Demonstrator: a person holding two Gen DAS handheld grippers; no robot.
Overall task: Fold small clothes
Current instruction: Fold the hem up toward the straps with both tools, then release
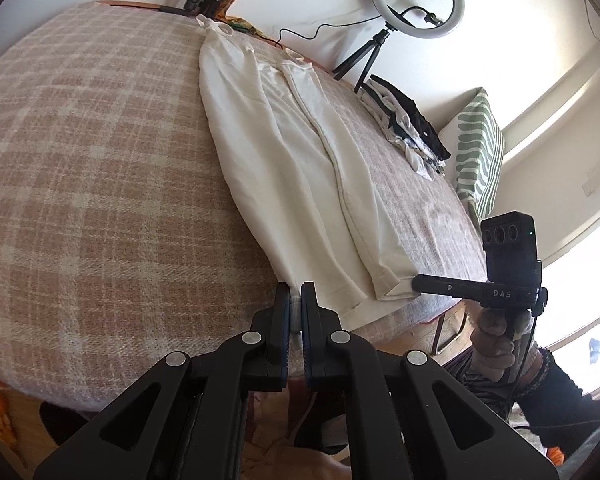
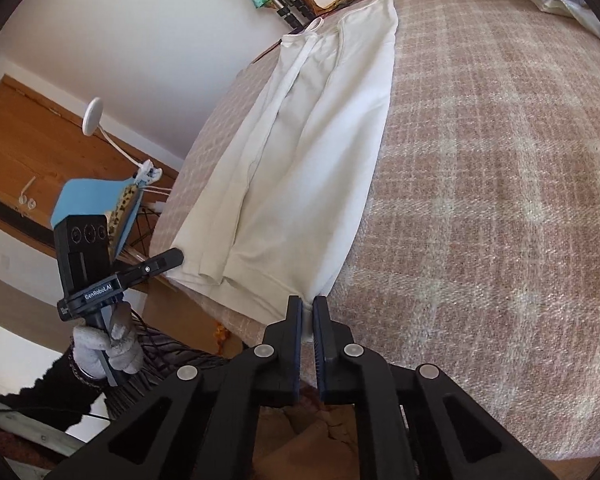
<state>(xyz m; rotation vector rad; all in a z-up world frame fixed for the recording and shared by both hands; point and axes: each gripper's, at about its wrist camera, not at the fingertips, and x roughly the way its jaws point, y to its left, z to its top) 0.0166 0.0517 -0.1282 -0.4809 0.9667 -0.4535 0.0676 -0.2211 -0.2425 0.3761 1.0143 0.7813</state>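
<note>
A long white sleeveless garment [image 1: 284,140] lies folded lengthwise on a pink plaid blanket [image 1: 100,160], its straps at the far end and its hem at the near bed edge. My left gripper [image 1: 296,300] is shut on one hem corner, with white cloth pinched between the pads. In the right wrist view the same garment [image 2: 320,152] runs away from my right gripper [image 2: 308,312], which is shut on the other hem corner. Each gripper also shows in the other's view, the right gripper [image 1: 416,282] and the left gripper [image 2: 176,258] both at the hem, held by gloved hands.
A pile of dark and light clothes [image 1: 404,124] sits on the blanket's far right. Behind it stand a ring light on a tripod [image 1: 416,0] and a green striped cushion [image 1: 480,152]. The bed's near edge drops to a wooden floor [image 1: 412,330].
</note>
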